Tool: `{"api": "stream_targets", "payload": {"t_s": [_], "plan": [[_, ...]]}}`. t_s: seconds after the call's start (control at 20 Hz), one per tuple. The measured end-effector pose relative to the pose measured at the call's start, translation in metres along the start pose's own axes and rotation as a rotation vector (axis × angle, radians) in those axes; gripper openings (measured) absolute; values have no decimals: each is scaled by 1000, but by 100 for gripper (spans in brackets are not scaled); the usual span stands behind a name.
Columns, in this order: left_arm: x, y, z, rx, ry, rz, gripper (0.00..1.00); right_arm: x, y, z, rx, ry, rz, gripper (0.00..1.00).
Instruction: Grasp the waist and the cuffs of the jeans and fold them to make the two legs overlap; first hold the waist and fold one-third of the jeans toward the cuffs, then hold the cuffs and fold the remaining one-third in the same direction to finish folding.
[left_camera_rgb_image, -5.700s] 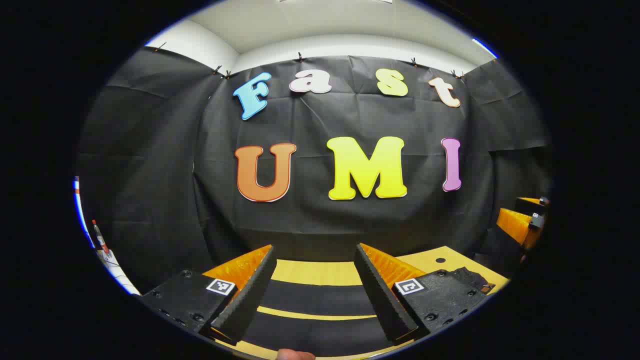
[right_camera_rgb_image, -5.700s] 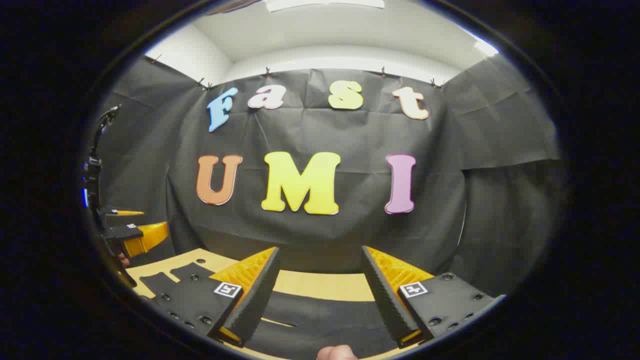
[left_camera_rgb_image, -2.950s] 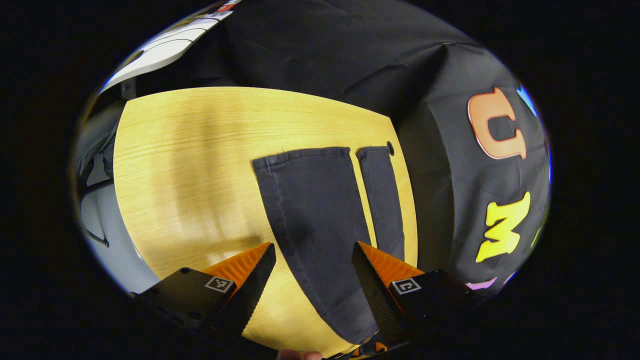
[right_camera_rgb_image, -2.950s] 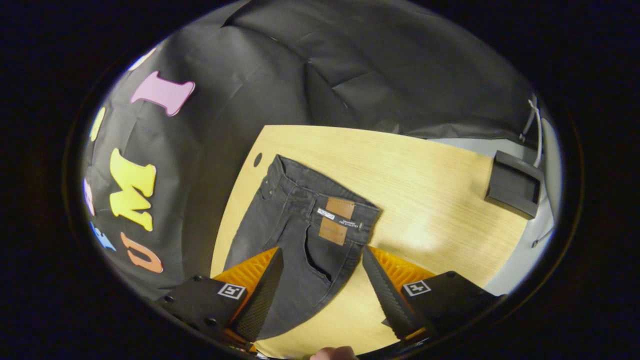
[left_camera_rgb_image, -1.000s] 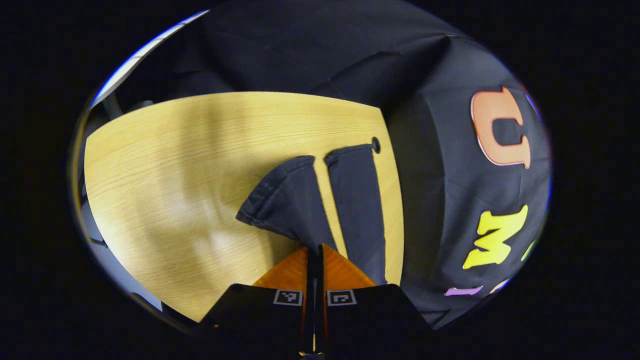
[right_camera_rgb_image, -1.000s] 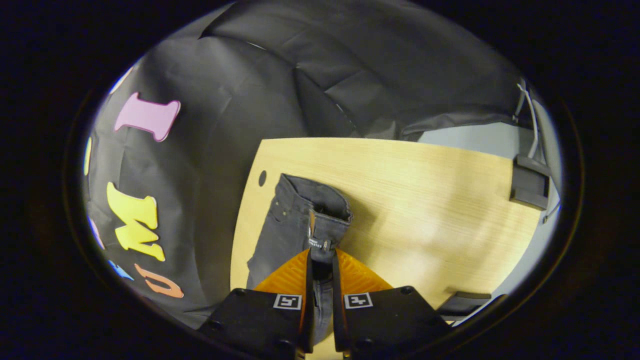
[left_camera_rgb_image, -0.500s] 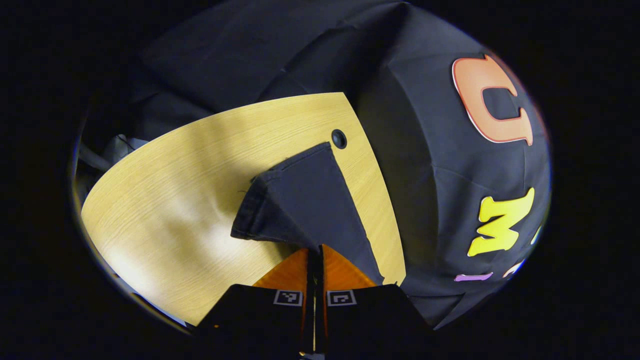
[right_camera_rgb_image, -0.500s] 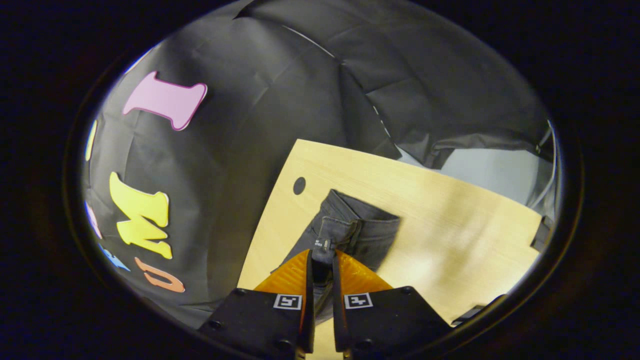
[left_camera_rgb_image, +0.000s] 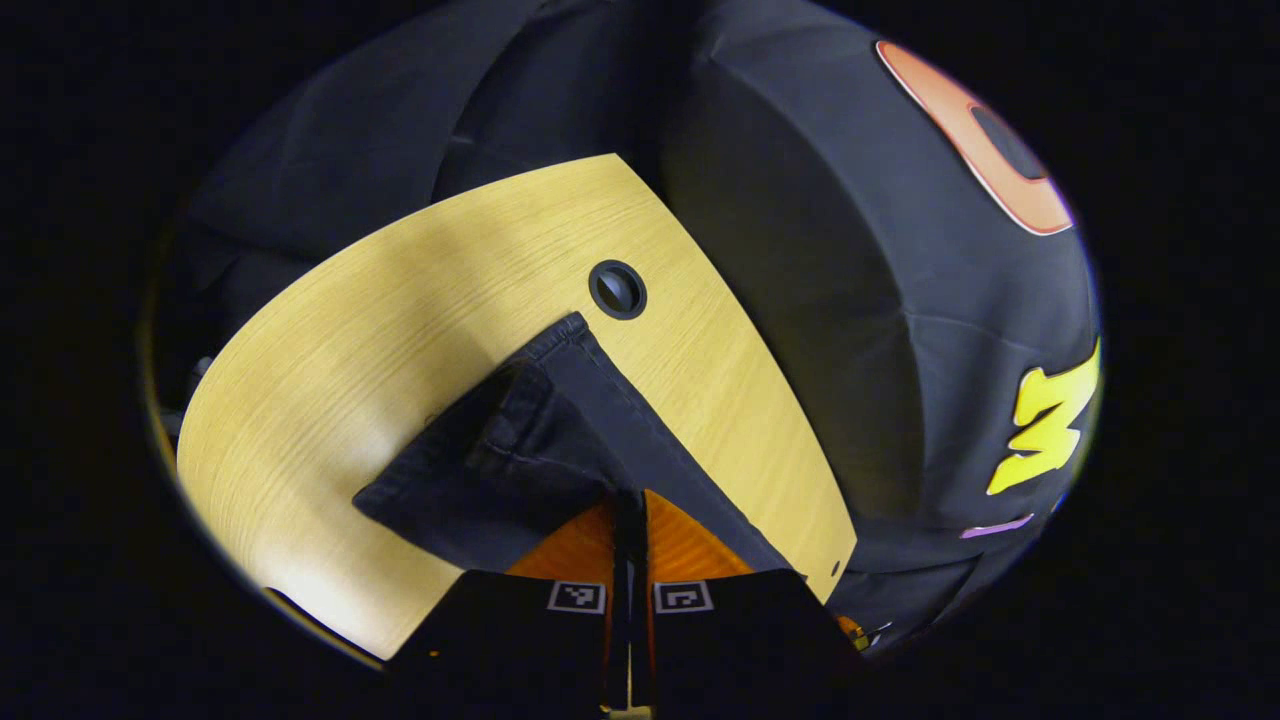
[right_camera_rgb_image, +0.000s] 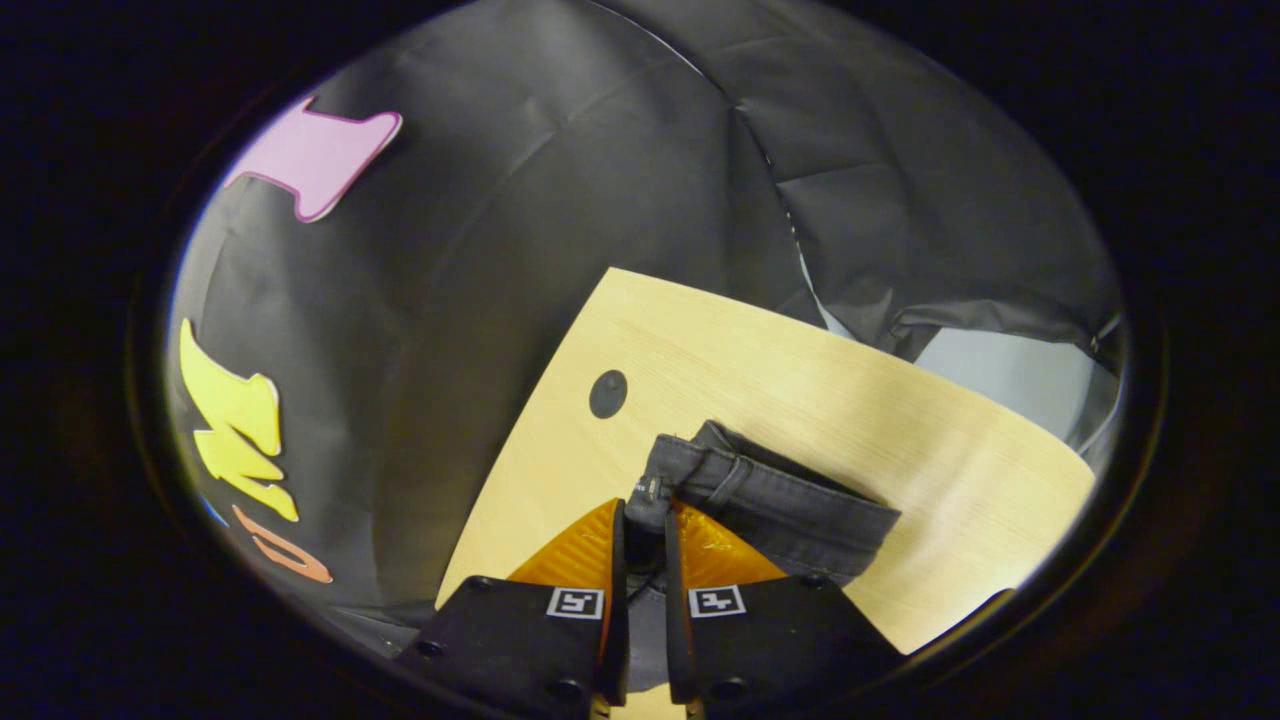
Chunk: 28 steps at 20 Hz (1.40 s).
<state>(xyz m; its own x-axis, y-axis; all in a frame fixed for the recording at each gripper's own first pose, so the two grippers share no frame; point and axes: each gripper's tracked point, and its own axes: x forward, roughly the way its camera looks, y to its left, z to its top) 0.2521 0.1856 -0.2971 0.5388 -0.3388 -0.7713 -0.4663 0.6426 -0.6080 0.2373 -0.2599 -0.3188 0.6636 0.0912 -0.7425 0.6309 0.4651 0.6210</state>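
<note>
Two grippers, each clamped on one end of a single pair of dark jeans lying on a pale wooden table.

In the left gripper view, the left gripper (left_camera_rgb_image: 630, 500) has its fingers pressed together on the cuff end of the jeans (left_camera_rgb_image: 520, 450). Dark denim fans out from the pinch — one hemmed cuff edge runs up to a corner just beside a round black grommet hole (left_camera_rgb_image: 617, 289) in the table (left_camera_rgb_image: 400, 300), and a second fold of cloth with a stitched hem lies over it to the left. One square black-and-white marker sits on each finger base, two in all; they carry a coded pattern, no readable words.

In the right gripper view, the right gripper (right_camera_rgb_image: 640, 515) pinches the waist (right_camera_rgb_image: 760, 495), its jaws closed on the waistband with a narrow slit between them. The waistband lies doubled over, with one belt loop visible and a small white tag (right_camera_rgb_image: 652, 487) at the pinch; its print is too small to read. One dark round hole (right_camera_rgb_image: 607, 393) sits in the tabletop just beyond, near the left edge. Two coded markers show here as well.

Black cloth hangs behind the table in both views.
</note>
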Motion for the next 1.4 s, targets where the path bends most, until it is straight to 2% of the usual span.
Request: {"api": "stream_targets", "payload": {"t_s": [0.15,0.35,0.4,0.45,0.5,0.55,0.6,0.65,0.7,0.75,0.8,0.85,0.95,1.0,1.05,1.1,1.2,1.25,1.3,1.4], "plan": [[22,11,-4,-7,17,44,4,21,-8,0,-16,4,-41,16],[30,8,-2,-6,16,33,10,33,-8,2,-17,-4,-75,16],[28,8,4,-11,0,30,16,33,-10,2,-28,-5,-85,20],[29,8,9,-10,-18,31,10,30,-10,3,-39,-10,-91,27],[27,8,11,-9,-30,29,25,29,-9,3,-52,-8,-91,30],[23,7,13,-11,-38,24,34,27,-8,2,-71,-3,-94,27],[18,4,14,-17,-45,15,60,23,-5,2,-86,-2,-86,40],[15,2,16,-20,-56,15,87,19,0,1,-93,-2,-73,42],[11,3,17,-17,-70,28,85,9,2,2,-107,-11,-69,52],[-2,2,21,-8,-91,37,89,5,6,5,-122,-25,-59,62],[-12,-3,24,7,-115,32,99,-2,9,5,-142,-39,-56,72],[-22,-13,25,29,-134,17,99,-10,12,6,-167,-53,-51,80],[-50,-38,29,106,-193,-15,100,-31,25,6,-248,-96,-40,80],[-67,-53,31,164,-242,-33,99,-43,32,4,-309,-123,-37,72],[-85,-68,32,236,-305,-40,99,-58,38,2,-385,-156,-41,80],[-106,-84,32,316,-377,-48,99,-78,48,-2,-469,-195,-30,71],[-147,-116,25,463,-512,-62,99,-120,66,-14,-646,-282,-17,95],[-167,-128,19,520,-577,-50,99,-140,78,-24,-706,-320,7,100],[-186,-137,13,562,-651,-24,99,-164,89,-34,-755,-359,30,96],[-210,-162,-12,647,-752,-43,99,-202,105,-55,-832,-445,71,96]]}}
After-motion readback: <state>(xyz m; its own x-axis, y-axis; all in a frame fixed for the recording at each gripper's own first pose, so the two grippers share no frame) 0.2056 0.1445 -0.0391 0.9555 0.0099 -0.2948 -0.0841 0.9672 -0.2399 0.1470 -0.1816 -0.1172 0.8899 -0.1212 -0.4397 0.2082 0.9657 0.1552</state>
